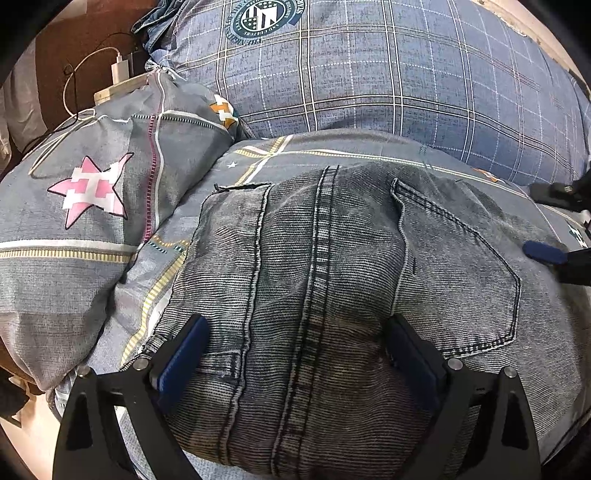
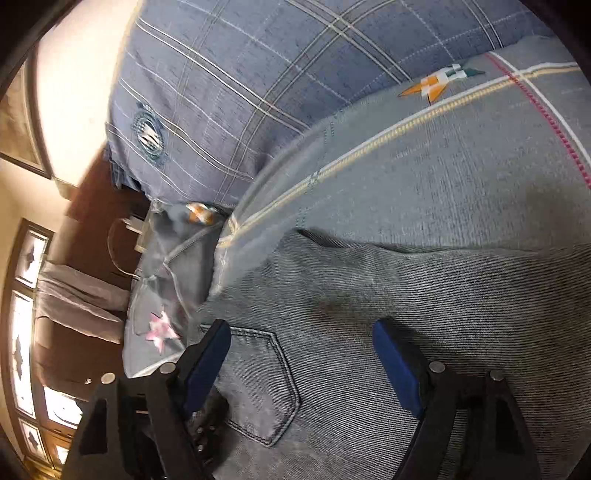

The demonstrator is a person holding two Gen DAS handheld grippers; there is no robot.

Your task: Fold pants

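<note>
Denim, grey and washed: pants [image 1: 332,280] spread seat-up on grey patterned bed cover [image 1: 110,280], back pocket [image 1: 461,273] and centre seam showing. Left tool [image 1: 295,339] wide open over the seat, blue pads apart, gripping nothing. Right tool [image 2: 303,354] likewise wide open above the pants, empty. Blue plaid pillow [image 1: 369,74] beyond; star-print pillow [image 1: 88,192] at left.

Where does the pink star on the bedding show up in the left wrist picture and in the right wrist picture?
Left wrist view: the pink star is at middle left, on the bunched grey bedding left of the jeans.
Right wrist view: the pink star is small, at lower left, just left of the gripper's left fingertip.
Shared landmark: the blue plaid pillow's round crest.
</note>
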